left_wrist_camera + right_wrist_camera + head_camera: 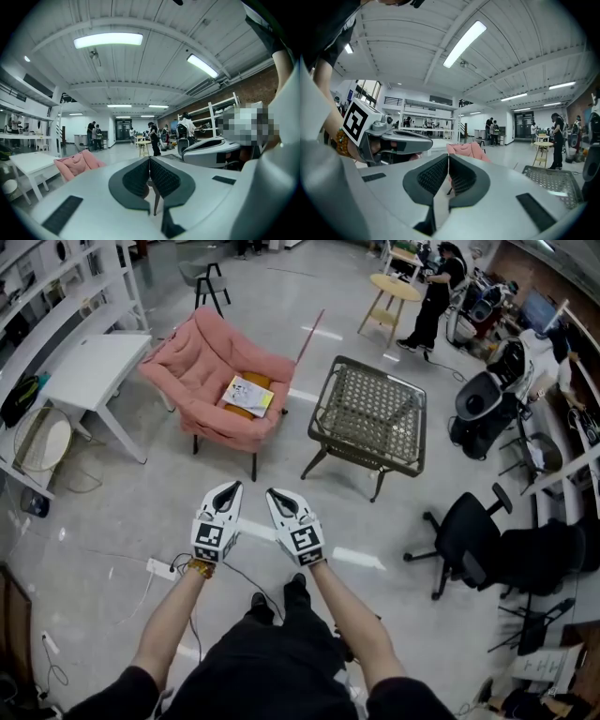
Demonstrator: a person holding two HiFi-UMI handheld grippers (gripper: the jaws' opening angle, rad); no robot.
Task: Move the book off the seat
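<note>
Book (248, 395) flat on the seat of a pink armchair (202, 367), pale cover up, a yellow edge showing beneath. Long axis slanting from upper left to lower right in the head view, lower end toward the chair's front edge. Glossy grey floor (122, 512) all around. Dark wicker-topped frame (370, 409) just right of the armchair, white table (94, 367) to its left. Well short of the armchair, left gripper (231, 489) and right gripper (273, 495) side by side, each with jaws pressed together on nothing.
</note>
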